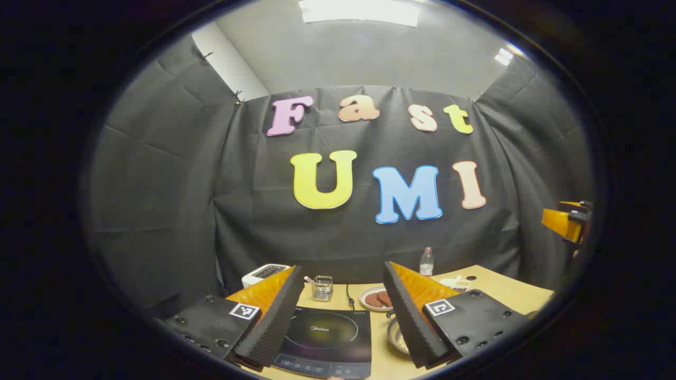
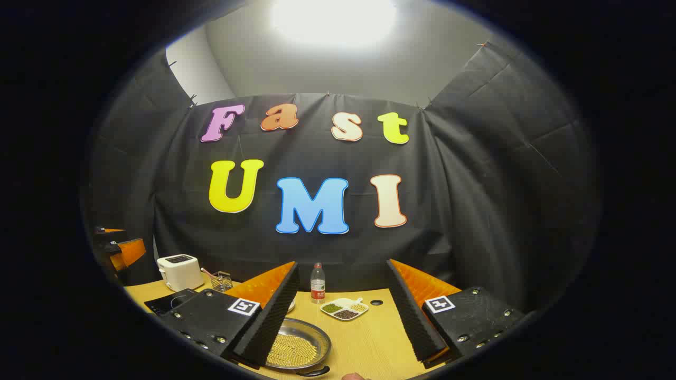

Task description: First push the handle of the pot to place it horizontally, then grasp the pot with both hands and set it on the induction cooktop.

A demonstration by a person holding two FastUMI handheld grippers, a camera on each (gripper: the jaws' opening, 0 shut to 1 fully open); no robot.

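A shallow metal pot (image 2: 298,348) full of small yellow grains sits on the wooden table (image 2: 364,343), with its dark handle (image 2: 315,371) at the near rim. In the left gripper view, my right finger hides part of the pot (image 1: 395,335). The black induction cooktop (image 1: 327,338) lies just left of the pot; a corner of the cooktop (image 2: 166,302) shows in the right gripper view. My left gripper (image 1: 342,268) is open above the cooktop and holds nothing. My right gripper (image 2: 343,265) is open above the table, right of the pot.
A white toaster (image 2: 179,272) and a wire basket (image 2: 222,281) stand at the back left. A plate of brown patties (image 1: 376,298), a water bottle (image 2: 317,283) and a divided dish of beans (image 2: 346,307) sit behind the pot. The booth's cloth wall closes the back.
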